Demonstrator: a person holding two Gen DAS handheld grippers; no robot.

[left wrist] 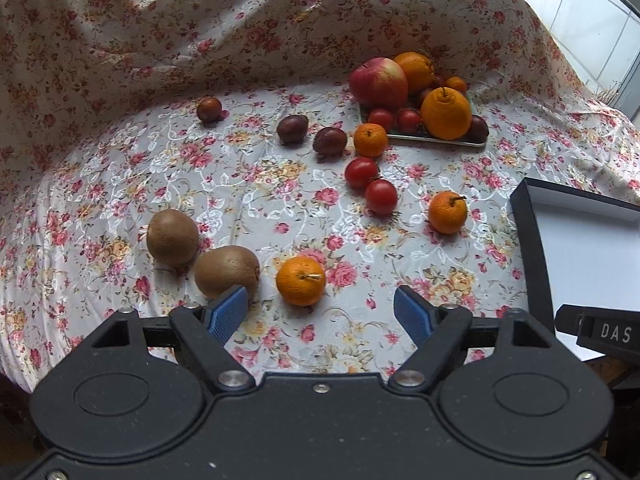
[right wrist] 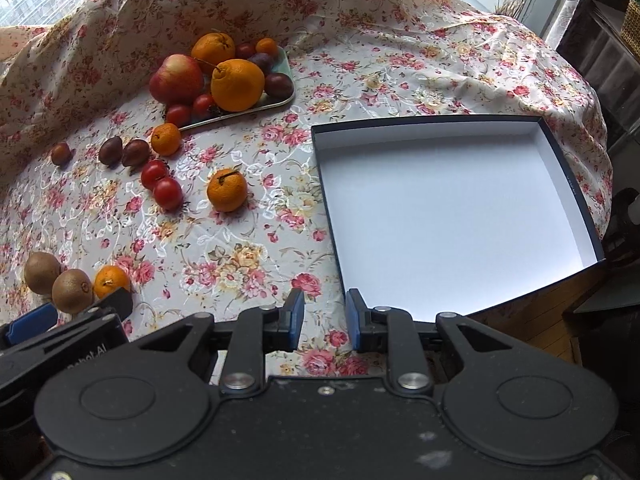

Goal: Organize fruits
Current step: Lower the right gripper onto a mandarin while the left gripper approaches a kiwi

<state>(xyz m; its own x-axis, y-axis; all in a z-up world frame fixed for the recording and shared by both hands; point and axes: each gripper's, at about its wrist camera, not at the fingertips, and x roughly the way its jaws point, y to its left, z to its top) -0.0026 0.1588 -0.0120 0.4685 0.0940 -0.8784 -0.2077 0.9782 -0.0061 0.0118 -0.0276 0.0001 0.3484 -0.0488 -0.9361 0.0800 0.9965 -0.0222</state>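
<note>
Above floral tablecloth (left wrist: 256, 200): left gripper (left wrist: 320, 312), jaws wide, nothing between; right gripper (right wrist: 325, 318), narrow gap, nothing held. Near left gripper: two kiwis (left wrist: 226, 270), mandarin (left wrist: 301, 281). Mid-cloth: tomatoes (left wrist: 381, 197), plums (left wrist: 293, 129), mandarins. Far: tray (right wrist: 280, 102) heaped with apple (right wrist: 176, 79), oranges. Right: shallow white-lined box (right wrist: 448, 216).

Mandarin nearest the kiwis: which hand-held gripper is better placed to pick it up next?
Left. The left hand-held gripper is open with the mandarin just ahead between its fingers; the right hand-held gripper is narrow, by the empty box.
</note>
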